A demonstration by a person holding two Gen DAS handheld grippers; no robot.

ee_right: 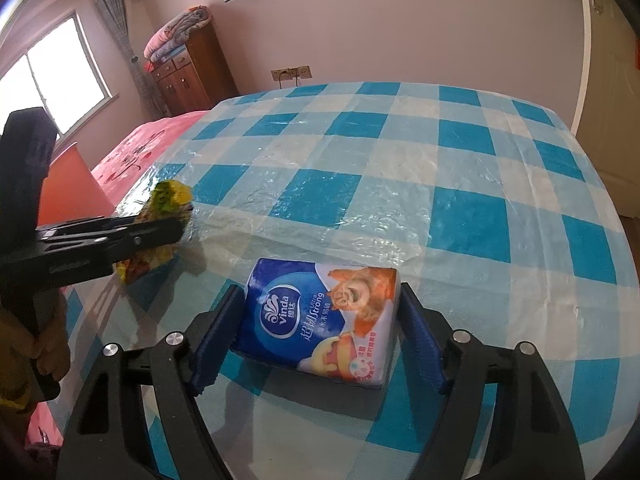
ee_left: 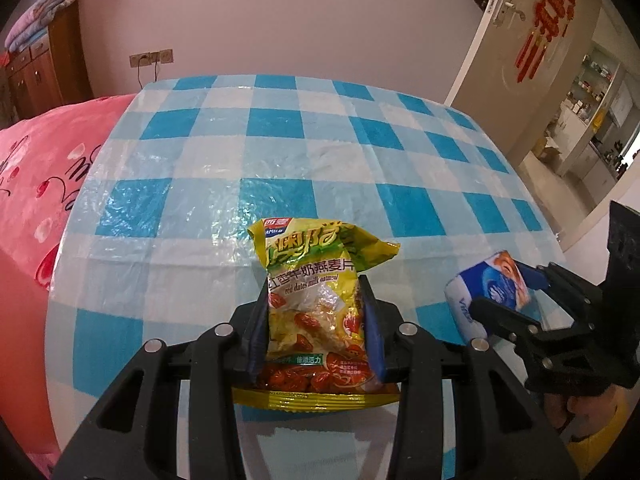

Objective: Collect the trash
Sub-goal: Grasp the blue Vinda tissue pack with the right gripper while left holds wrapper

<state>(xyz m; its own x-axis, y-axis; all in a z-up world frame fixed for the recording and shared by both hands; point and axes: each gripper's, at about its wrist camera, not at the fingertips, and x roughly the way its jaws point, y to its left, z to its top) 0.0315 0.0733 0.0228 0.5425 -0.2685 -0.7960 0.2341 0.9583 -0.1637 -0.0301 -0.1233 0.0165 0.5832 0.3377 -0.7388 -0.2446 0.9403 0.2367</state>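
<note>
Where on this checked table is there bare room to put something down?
The whole far stretch of the table, from beyond the oatmeal packet and the tissue pack to the back edge by the wall, is bare. The near edge is crowded: the left hand-held gripper and right hand-held gripper each grip an item there.

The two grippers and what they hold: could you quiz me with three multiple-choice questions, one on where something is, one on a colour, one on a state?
1. Where is the tissue pack?
A. between the right gripper's fingers
B. on the pink bed
C. on the wooden cabinet

2. What colours are the tablecloth checks?
A. red and black
B. blue and white
C. green and yellow

3. What is the left gripper doing?
A. hanging open with nothing in it
B. pressing the door handle
C. clamping the oatmeal bag

Answers: 1 A, the blue pads of the right gripper flank the pack on both sides. 2 B, blue and white squares cover the table. 3 C, the yellow bag sits squeezed between its pads.
</note>
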